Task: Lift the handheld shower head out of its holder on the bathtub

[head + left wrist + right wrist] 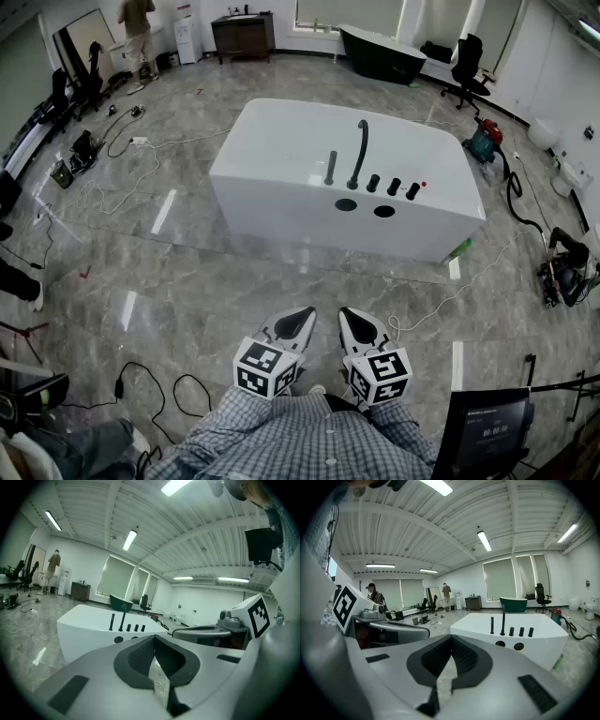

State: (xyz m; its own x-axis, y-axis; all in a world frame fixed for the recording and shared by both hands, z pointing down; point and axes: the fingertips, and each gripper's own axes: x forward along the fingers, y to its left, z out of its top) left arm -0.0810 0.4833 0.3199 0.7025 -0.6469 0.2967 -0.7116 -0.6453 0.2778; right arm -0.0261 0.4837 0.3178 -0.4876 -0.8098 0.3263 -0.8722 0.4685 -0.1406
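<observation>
A white bathtub (pixel 281 192) stands on the marble floor, well ahead of both grippers. On its near deck the black handheld shower head (pixel 330 168) stands upright in its holder, left of a tall curved spout (pixel 358 155) and three black knobs (pixel 394 187). My left gripper (pixel 298 323) and right gripper (pixel 354 325) sit side by side close to my body, both shut and empty. The left gripper view shows the shower head (pixel 112 621) far beyond the closed left gripper (pixel 153 641). It shows again in the right gripper view, the shower head (pixel 491 625) far past the right gripper (pixel 451 641).
Cables (pixel 127 141) trail over the floor at the left, and another cable (pixel 441 300) runs near the tub's right corner. A dark green tub (pixel 380 52), an office chair (pixel 466 61) and a cabinet (pixel 244 36) stand at the back. A person (pixel 138 33) is far back left. A monitor (pixel 487 431) is at my right.
</observation>
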